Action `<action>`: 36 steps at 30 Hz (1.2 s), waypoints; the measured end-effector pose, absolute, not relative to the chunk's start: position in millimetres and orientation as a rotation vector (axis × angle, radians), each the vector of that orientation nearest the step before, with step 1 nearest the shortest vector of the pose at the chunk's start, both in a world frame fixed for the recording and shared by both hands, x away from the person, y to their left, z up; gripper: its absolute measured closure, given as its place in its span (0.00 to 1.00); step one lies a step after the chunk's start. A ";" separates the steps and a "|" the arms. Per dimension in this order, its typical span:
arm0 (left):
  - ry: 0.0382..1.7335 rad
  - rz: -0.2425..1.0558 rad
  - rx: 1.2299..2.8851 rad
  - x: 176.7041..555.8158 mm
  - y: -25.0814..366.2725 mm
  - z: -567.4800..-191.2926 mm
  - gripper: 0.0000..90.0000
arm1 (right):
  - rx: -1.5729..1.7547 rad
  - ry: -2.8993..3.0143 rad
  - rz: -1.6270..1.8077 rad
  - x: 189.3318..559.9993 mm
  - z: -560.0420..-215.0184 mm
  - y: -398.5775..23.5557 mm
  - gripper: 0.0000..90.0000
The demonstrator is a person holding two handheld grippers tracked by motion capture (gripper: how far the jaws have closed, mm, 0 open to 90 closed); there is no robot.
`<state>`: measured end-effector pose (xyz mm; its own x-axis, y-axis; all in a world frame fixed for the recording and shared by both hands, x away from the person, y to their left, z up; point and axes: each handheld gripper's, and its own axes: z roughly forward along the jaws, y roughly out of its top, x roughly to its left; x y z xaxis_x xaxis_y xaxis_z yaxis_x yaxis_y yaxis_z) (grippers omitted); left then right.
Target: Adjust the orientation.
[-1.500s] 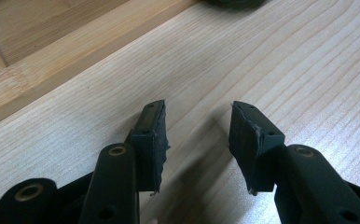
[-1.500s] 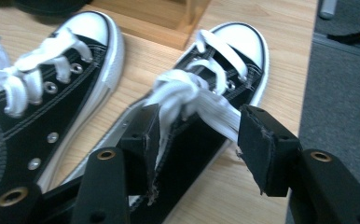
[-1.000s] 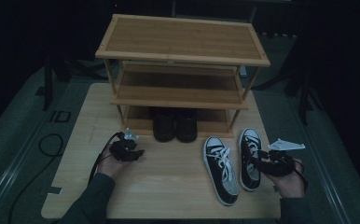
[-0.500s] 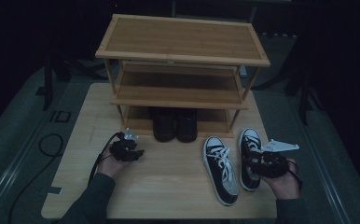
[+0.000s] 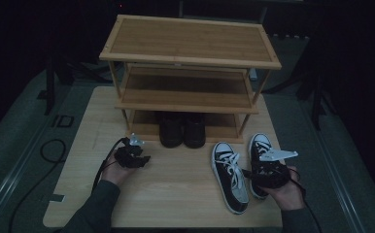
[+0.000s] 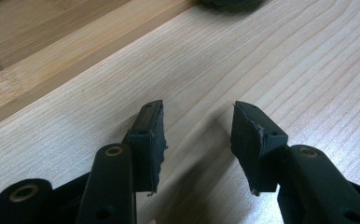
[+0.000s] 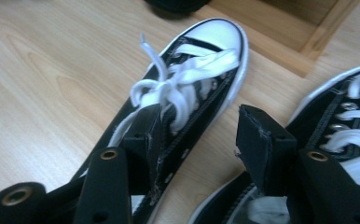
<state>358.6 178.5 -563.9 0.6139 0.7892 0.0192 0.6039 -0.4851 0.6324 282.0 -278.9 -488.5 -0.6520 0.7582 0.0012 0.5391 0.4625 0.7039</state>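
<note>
While R gripper (image 7: 197,135) drifts back w/ jaws just widened, gripping nothing, I see sneaker pair (image 5: 230,177) sits on worktop (image 5: 176,194) before rack (image 5: 188,68). L gripper (image 6: 197,135) half-open, empty. Re-grasp likely next.

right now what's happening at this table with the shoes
A person holds a claw in each hand at a wooden table with a three-shelf shoe rack. The right claw, its jaws just opening, hovers over two black-and-white sneakers, gripping neither. The left claw rests open. Black shoes sit on the bottom shelf.
</note>
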 end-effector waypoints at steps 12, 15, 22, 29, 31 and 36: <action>1.091 0.414 2.253 358.6 178.5 -563.9 0.61 | 1.112 2.464 0.875 286.4 -504.4 -262.3 0.66; 1.091 0.415 2.254 358.6 178.4 -563.9 0.61 | 1.118 2.475 0.849 290.3 -509.4 -256.3 0.69; 1.089 0.414 2.252 358.6 178.5 -564.0 0.61 | 1.122 2.505 0.778 297.7 -516.1 -245.2 0.77; 1.088 0.414 2.255 358.6 178.7 -563.9 0.61 | 1.080 2.521 0.808 300.1 -517.3 -248.2 0.91; 1.087 0.414 2.257 358.7 178.7 -563.9 0.61 | 1.072 2.529 0.846 301.6 -517.2 -252.0 0.91; 1.086 0.415 2.254 358.8 178.6 -564.1 0.61 | 1.017 2.555 0.918 303.4 -515.7 -256.3 0.91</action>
<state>358.8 178.6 -564.1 0.6169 0.7868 0.0209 0.6007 -0.4878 0.6334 303.4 -256.3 -515.7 -0.7284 0.6852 0.0070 0.5329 0.5600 0.6343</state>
